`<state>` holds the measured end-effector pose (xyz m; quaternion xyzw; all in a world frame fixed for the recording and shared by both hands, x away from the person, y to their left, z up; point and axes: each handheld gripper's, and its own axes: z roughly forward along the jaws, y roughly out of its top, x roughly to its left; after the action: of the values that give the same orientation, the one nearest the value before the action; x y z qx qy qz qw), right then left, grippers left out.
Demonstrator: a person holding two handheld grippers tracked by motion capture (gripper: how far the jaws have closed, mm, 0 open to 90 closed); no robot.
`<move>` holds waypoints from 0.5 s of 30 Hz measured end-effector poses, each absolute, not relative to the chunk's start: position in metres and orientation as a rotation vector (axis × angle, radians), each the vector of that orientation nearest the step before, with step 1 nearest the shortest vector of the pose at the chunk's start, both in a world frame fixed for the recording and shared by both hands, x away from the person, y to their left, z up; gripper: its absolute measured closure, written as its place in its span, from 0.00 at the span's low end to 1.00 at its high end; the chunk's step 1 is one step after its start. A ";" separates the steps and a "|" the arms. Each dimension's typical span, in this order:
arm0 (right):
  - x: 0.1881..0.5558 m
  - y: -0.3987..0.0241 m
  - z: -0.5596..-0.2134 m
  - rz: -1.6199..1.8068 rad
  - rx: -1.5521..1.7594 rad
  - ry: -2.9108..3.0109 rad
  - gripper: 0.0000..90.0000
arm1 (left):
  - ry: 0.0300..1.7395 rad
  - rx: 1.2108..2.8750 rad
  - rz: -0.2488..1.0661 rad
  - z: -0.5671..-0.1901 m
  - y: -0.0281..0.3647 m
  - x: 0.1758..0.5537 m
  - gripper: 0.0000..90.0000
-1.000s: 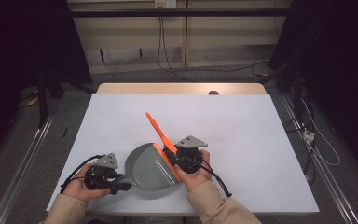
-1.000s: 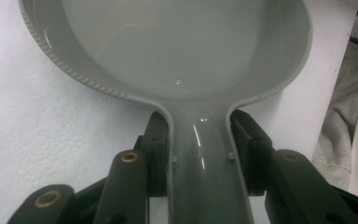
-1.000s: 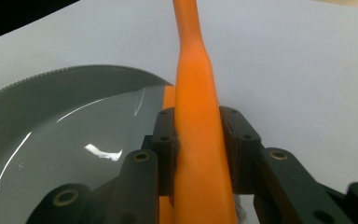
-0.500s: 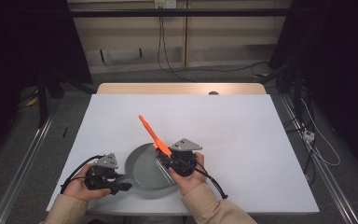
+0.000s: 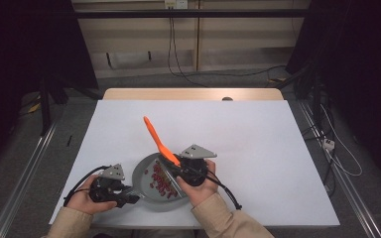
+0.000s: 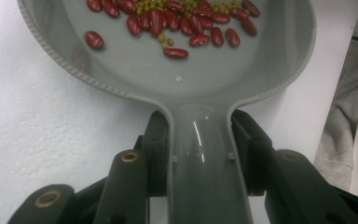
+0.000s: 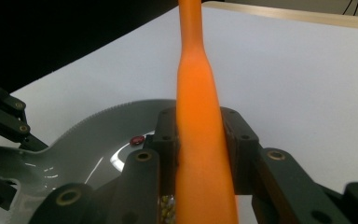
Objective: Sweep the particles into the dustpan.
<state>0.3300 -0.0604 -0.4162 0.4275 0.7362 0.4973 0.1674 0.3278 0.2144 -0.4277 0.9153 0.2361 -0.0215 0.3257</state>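
- We hold a grey pan [image 5: 151,191] near the table's [image 5: 258,144] front edge, its bowl between our two hands and its handle pointing toward our left.
- Our left gripper [image 5: 129,197] is clamped on the pan's handle [image 6: 205,158]; in the left gripper view the black pads press both sides of the grey stem just behind the bowl.
- Our right gripper [image 5: 174,171] is clamped on an orange spatula [image 5: 155,140], pads tight on either side of its thick handle in the right gripper view.
- The spatula's handle rises slantwise up and away from us over the white tabletop; its lower end sits over the pan, hidden behind the right gripper.
- Open room lies ahead and to the right: the white surface is bare from the pan to the far wooden edge and to the right rim. The pan itself sits close to the near edge, with little margin toward us.
- The pan is shallow, glossy grey, with a ribbed rim [image 6: 51,53].
- Inside lie dark red beans [image 6: 168,21] mixed with small green peas [image 6: 151,5], bunched toward the side away from the handle; a few red beans lie apart on the bare grey floor.
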 end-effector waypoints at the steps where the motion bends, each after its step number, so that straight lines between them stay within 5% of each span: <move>1: 0.331 -0.063 -0.414 1.419 1.217 2.088 0.79 | 0.618 2.400 -0.056 -0.428 0.214 0.328 0.70; 15: 0.346 -0.095 -0.414 1.346 1.235 2.013 0.79 | 0.621 2.387 -0.077 -0.430 0.215 0.329 0.70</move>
<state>0.3462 -0.0951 -0.4135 0.4443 0.7239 0.4841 0.2100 0.3286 0.2147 -0.4299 0.9130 0.2374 -0.0294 0.3305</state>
